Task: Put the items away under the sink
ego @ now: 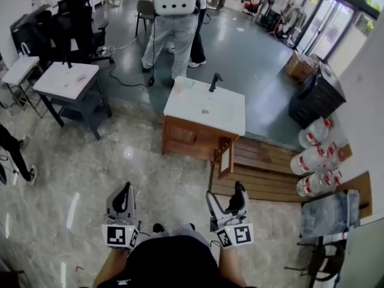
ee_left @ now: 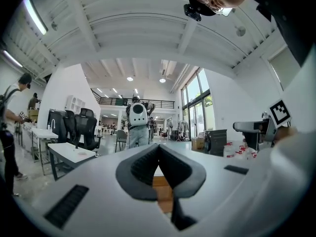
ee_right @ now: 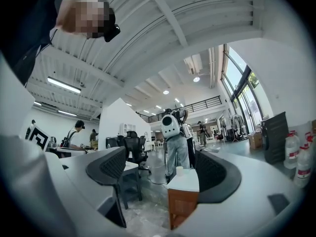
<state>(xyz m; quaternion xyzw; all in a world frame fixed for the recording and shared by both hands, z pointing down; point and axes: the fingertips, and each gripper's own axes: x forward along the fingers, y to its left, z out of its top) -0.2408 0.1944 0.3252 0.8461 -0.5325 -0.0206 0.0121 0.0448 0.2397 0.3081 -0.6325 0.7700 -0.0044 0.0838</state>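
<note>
The sink cabinet [ego: 195,138] is a wooden box with a white top [ego: 228,116] and a black faucet [ego: 213,81]. It stands a few steps ahead on the floor, and a cabinet door [ego: 225,158] at its right front corner hangs open. My left gripper [ego: 125,192] is held low near my body, shut with nothing in it; in the left gripper view its pads [ee_left: 143,164] meet at the tips. My right gripper [ego: 226,194] is open and empty, and the sink cabinet [ee_right: 183,201] shows far off between its fingers [ee_right: 111,168]. A small white cup [ee_right: 179,171] stands on the top.
A wooden platform [ego: 264,170] lies right of the cabinet, with large water bottles [ego: 315,161] beside it. A person with a white backpack [ego: 174,17] stands behind the sink. A white table [ego: 66,80] and office chairs are at the left, a black bin [ego: 318,95] at the right.
</note>
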